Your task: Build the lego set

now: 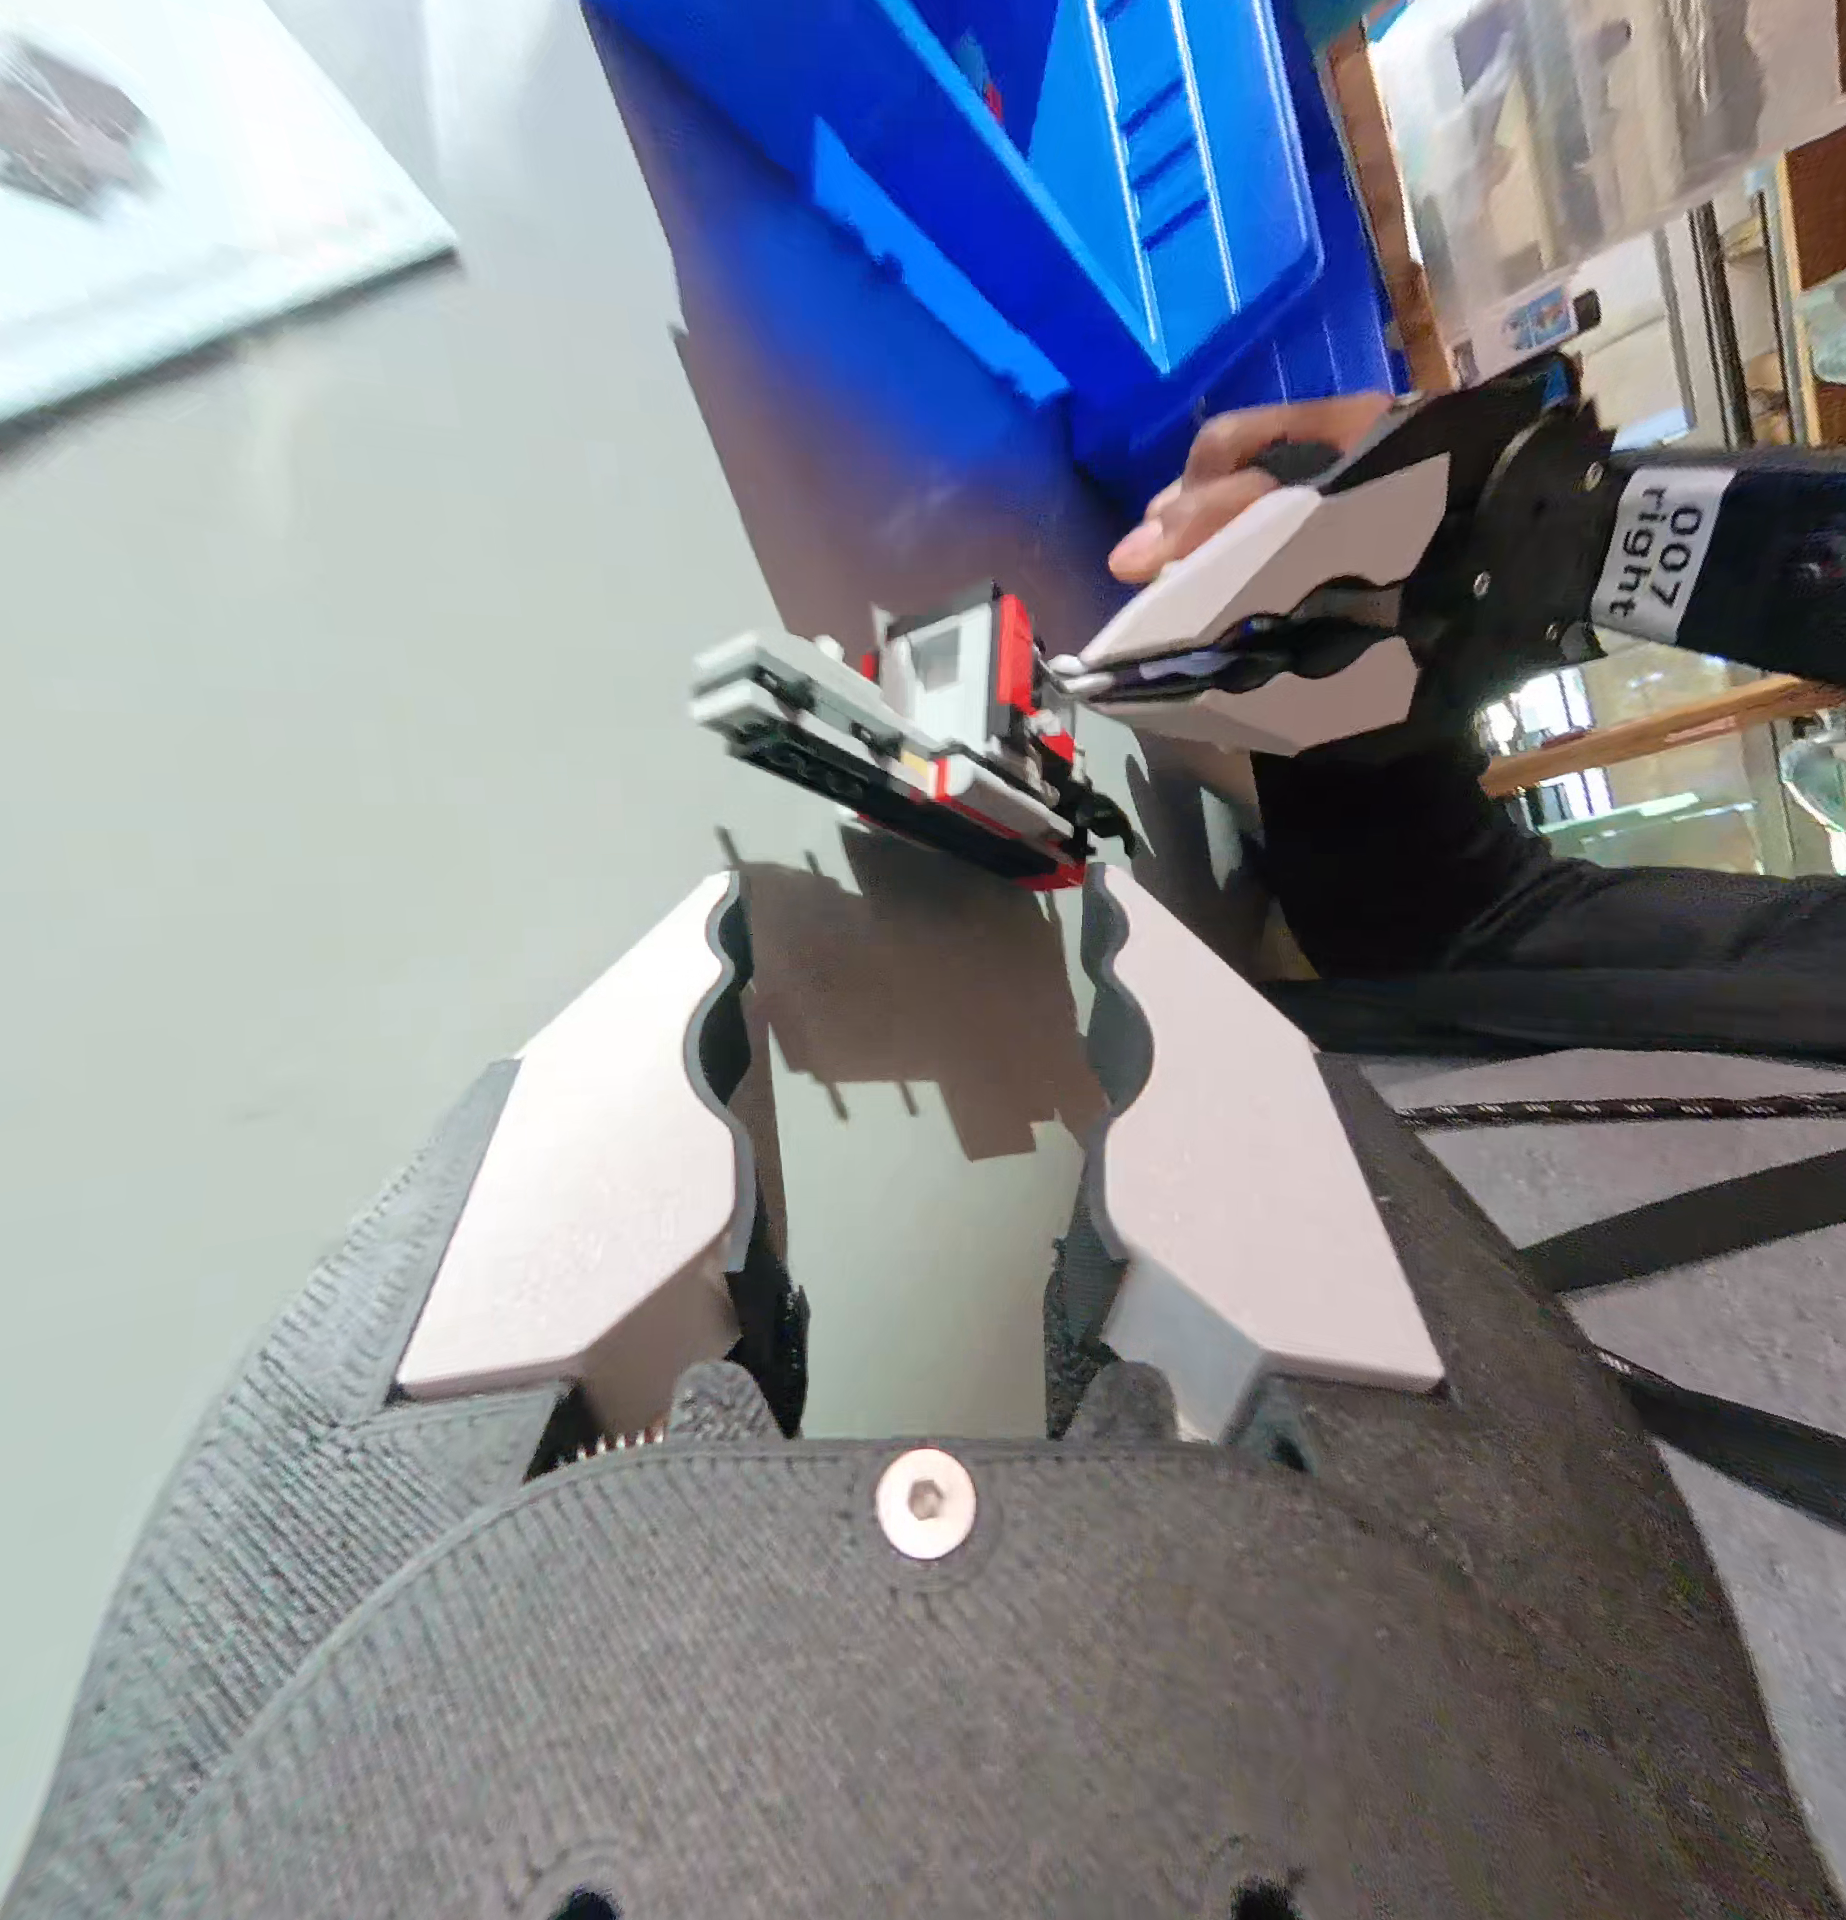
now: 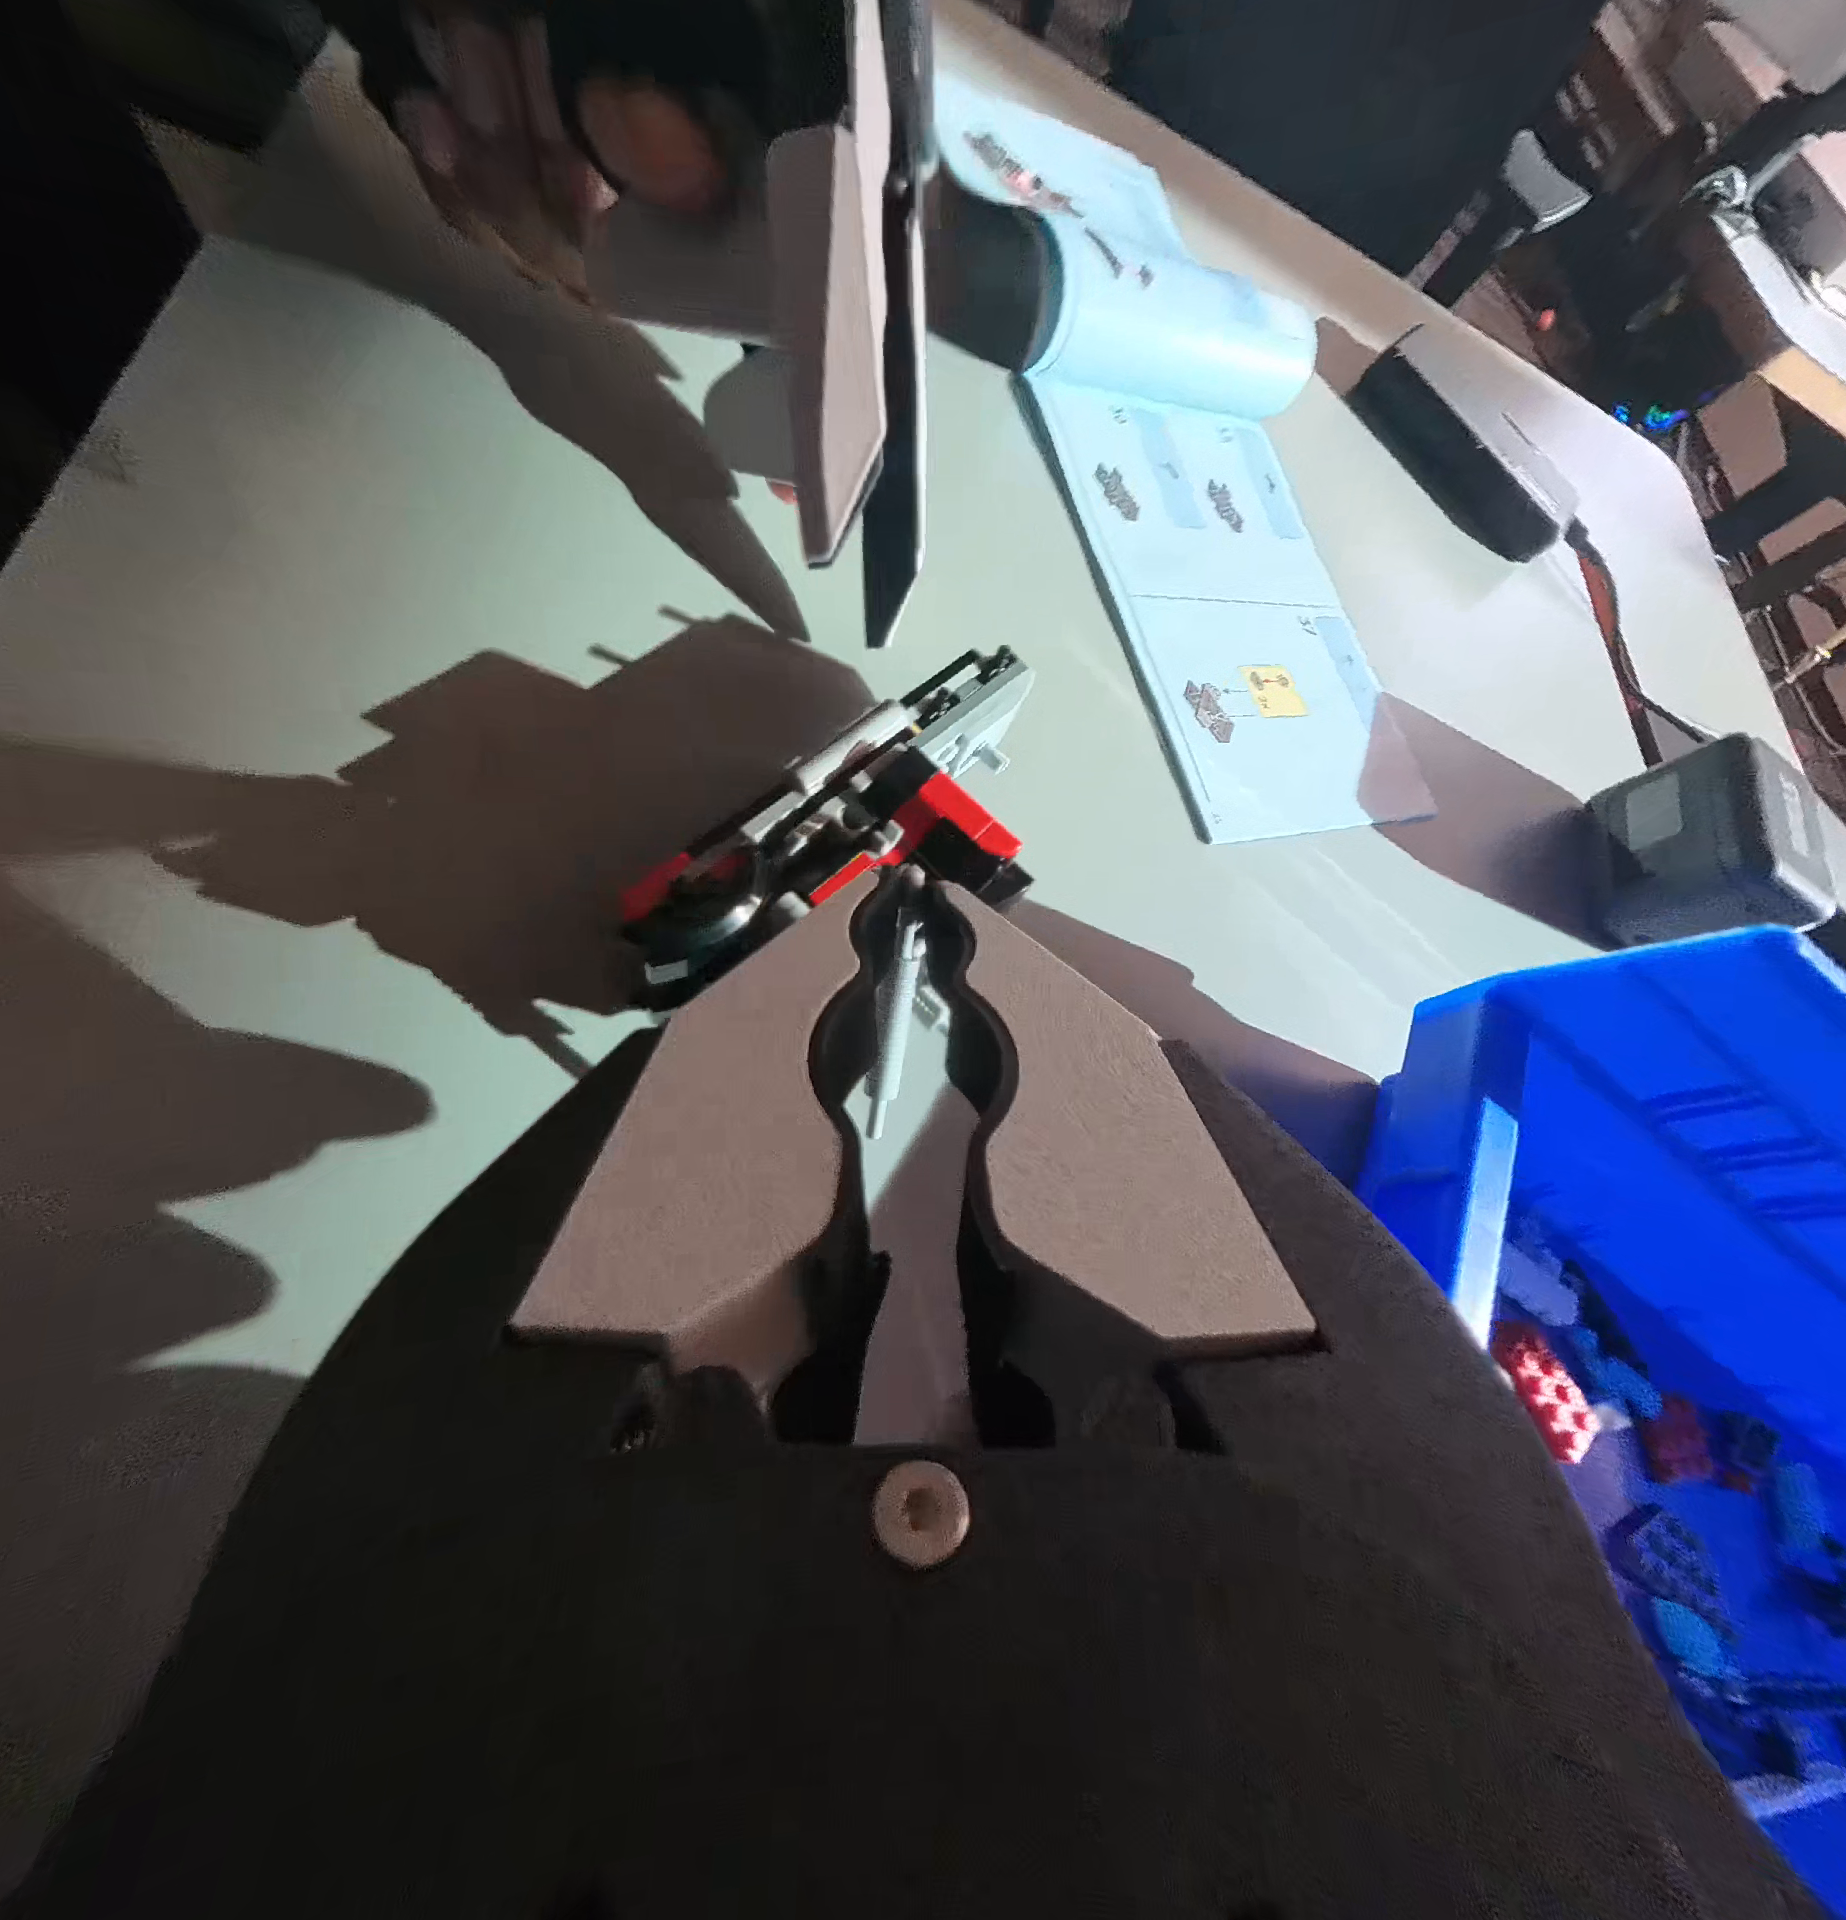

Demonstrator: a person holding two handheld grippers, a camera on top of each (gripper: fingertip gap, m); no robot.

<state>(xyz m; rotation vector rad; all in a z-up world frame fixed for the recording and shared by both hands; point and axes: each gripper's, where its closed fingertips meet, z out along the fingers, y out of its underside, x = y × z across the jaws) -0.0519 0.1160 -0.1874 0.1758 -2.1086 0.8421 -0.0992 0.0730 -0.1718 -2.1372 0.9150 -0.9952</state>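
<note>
Right gripper (image 2: pixel 903 914) was clamped on a thin grey rod piece (image 2: pixel 893 1023), tip presented at the red rear of the lego model (image 2: pixel 846 821) on the table (image 2: pixel 327 468), apparently for insertion. Left gripper (image 1: pixel 914 914) stood spread and empty just short of the model, probably ready to brace it. Only the right wrist view showed the instruction booklet (image 2: pixel 1231 582) and the loose bricks inside the blue bin (image 2: pixel 1625 1195).

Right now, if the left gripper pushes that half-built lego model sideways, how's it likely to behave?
The lego model looks small and light, so it would probably skid across the smooth table. It seems to sit tilted, so it may rock. It is made of many clipped bricks, so small parts might pop off.
</note>
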